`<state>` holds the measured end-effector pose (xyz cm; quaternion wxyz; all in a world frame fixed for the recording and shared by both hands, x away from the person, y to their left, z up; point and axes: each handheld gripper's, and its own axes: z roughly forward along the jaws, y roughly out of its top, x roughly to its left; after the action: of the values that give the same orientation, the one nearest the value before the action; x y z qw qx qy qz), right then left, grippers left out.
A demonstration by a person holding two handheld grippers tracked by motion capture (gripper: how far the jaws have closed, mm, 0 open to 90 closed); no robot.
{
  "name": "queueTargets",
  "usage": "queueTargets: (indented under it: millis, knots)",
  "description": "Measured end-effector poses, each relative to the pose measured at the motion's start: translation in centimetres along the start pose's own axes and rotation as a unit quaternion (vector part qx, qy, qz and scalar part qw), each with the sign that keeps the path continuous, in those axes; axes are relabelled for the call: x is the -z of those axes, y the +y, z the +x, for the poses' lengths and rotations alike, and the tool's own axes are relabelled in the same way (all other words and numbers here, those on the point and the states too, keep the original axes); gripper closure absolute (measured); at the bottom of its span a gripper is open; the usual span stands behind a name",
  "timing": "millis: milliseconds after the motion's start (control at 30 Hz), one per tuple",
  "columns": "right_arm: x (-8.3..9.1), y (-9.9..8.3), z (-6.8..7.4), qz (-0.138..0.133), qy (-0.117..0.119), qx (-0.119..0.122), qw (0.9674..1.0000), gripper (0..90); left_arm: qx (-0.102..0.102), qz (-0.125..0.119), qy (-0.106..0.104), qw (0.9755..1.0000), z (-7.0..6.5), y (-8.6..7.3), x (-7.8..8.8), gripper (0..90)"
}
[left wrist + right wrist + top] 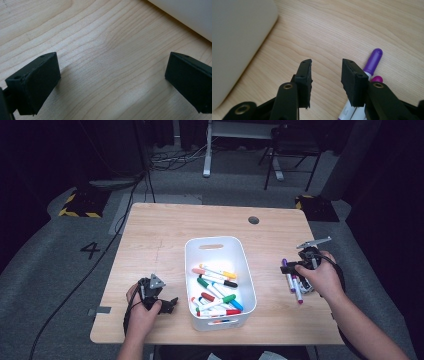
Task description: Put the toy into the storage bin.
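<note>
R gripper [325, 75] fingers narrow, empty, beside purple marker [372, 61]; L gripper [112, 80] fingers wide, seemingly empty.

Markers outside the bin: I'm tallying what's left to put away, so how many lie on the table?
2: the purple-capped marker and the magenta-capped marker beside it, both by the right gripper. More may hide under the hand.
</note>
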<state>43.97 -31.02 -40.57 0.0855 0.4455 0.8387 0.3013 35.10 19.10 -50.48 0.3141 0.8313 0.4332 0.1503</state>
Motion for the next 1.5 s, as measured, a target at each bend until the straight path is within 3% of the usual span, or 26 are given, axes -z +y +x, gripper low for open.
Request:
queueTargets:
  millis: [300,900,1167,1267,1333,1367,1500]
  knots:
    - [-1.6,-1.2,-1.5,0.019,-0.02,-0.022,0.9994,59.8,0.0,0.0,0.0,1.0,0.0,0.0,0.0,0.1]
    - [-4.2,-2.3,-2.6,0.041,-0.043,-0.044,0.9973,58.6,0.0,0.0,0.0,1.0,0.0,0.0,0.0,0.1]
    - [-4.8,-2.0,-2.4,0.045,-0.045,-0.046,0.9969,60.6,0.0,0.0,0.0,1.0,0.0,0.0,0.0,0.2]
    - [-5.4,-2.0,-2.2,0.052,-0.046,-0.045,0.9966,62.5,0.0,0.0,0.0,1.0,0.0,0.0,0.0,0.1]
    - [-5.8,-2.0,-2.1,0.057,-0.049,-0.042,0.9963,67.0,0.0,0.0,0.0,1.0,0.0,0.0,0.0,0.2]
    - [-6.2,-2.1,-2.0,0.063,-0.055,-0.037,0.9958,73.7,0.0,0.0,0.0,1.0,0.0,0.0,0.0,0.1]
    - [-6.2,-2.0,-1.8,0.066,-0.064,-0.039,0.995,76.7,0.0,0.0,0.0,1.0,0.0,0.0,0.0,0.1]
